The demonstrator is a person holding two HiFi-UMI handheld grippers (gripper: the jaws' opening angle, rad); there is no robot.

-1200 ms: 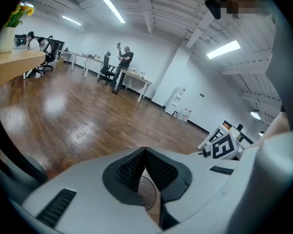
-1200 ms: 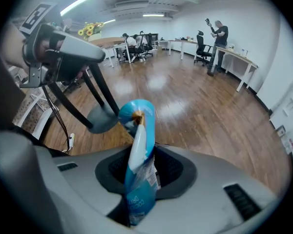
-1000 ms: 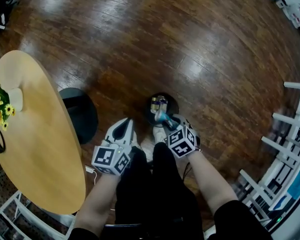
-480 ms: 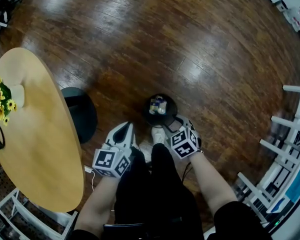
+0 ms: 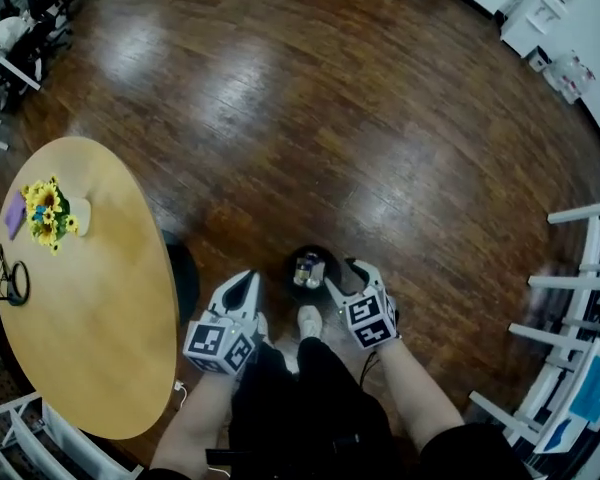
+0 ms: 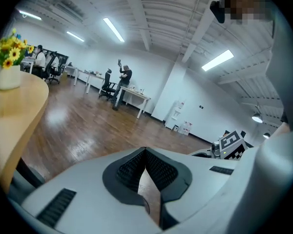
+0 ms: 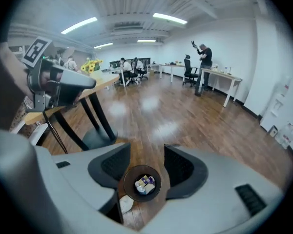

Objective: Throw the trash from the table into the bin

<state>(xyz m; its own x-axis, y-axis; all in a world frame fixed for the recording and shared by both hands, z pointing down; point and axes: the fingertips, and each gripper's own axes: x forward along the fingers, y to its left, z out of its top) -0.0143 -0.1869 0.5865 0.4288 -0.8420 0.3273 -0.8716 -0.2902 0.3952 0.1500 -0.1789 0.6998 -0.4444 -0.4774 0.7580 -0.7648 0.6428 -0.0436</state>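
Cartons (image 7: 145, 182) in the bin (image 7: 128, 182) look light and crushable; grip such trash across flat sides. The right gripper (image 7: 146, 167), fingers just opened, holds nothing; the left gripper (image 6: 145, 152), fingers closed, is empty.

sunflowers (image 5: 45, 209), wood floor (image 5: 330, 118), white rack (image 5: 584, 211)

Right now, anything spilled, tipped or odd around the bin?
Nothing stands out. The bin stands upright with the trash inside it, and the flower vase is upright on the table.
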